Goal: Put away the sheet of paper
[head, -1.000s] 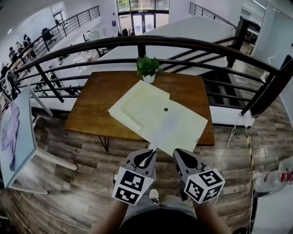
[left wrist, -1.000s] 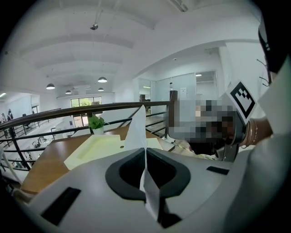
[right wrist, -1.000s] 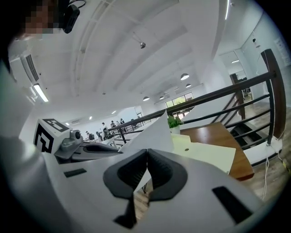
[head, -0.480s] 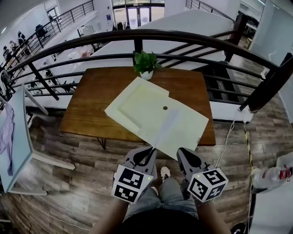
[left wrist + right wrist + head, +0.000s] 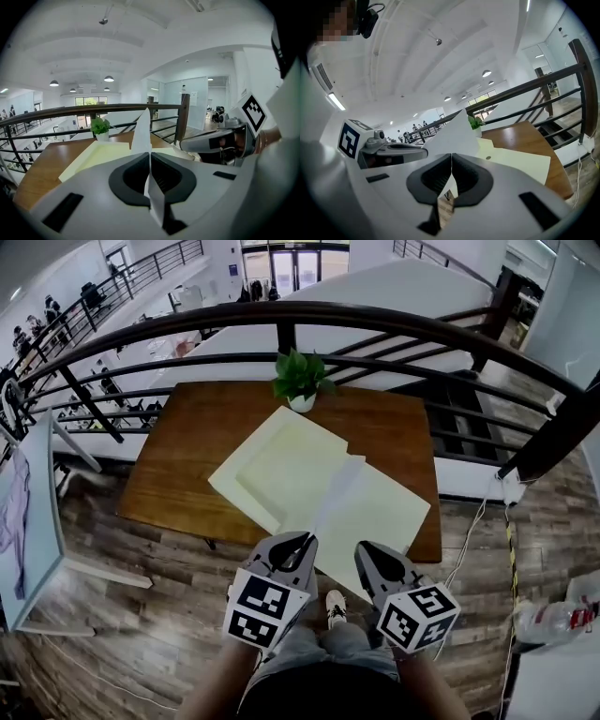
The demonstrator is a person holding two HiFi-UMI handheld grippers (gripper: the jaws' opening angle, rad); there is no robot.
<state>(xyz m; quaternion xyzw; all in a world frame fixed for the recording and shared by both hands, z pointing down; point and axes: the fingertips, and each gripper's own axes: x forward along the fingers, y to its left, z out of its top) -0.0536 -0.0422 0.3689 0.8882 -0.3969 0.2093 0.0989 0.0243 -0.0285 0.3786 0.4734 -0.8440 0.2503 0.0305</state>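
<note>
Two hand-held grippers bring a single sheet of paper (image 5: 337, 488) to a wooden table (image 5: 187, 465), where a cream folder (image 5: 281, 460) lies spread open across the middle. The left gripper (image 5: 298, 547) and the right gripper (image 5: 370, 559), side by side at 6 o'clock, each have their jaws pressed fully together on the sheet's near edge, with the thin white paper standing between the pads in both gripper views. The sheet itself is off the table, raised at the near side and running out toward 12 o'clock over the folder, with its far end unsupported. The risks all come from how flimsy the sheet is. If the two grippers drift apart or twist against each other, the paper is likely to tear or crease between them. If it is pushed forward too flat, the loose far edge may buckle or catch on the folder's raised leaf rather than slide in. The folder's near corner, at about 5 o'clock, appears to hang past the table edge, so a nudge there could shift the folder or tip it off. On the count: one sheet, one folder, one table, one potted plant (image 5: 298, 381) at the table's 12 o'clock edge, and two grippers.
</note>
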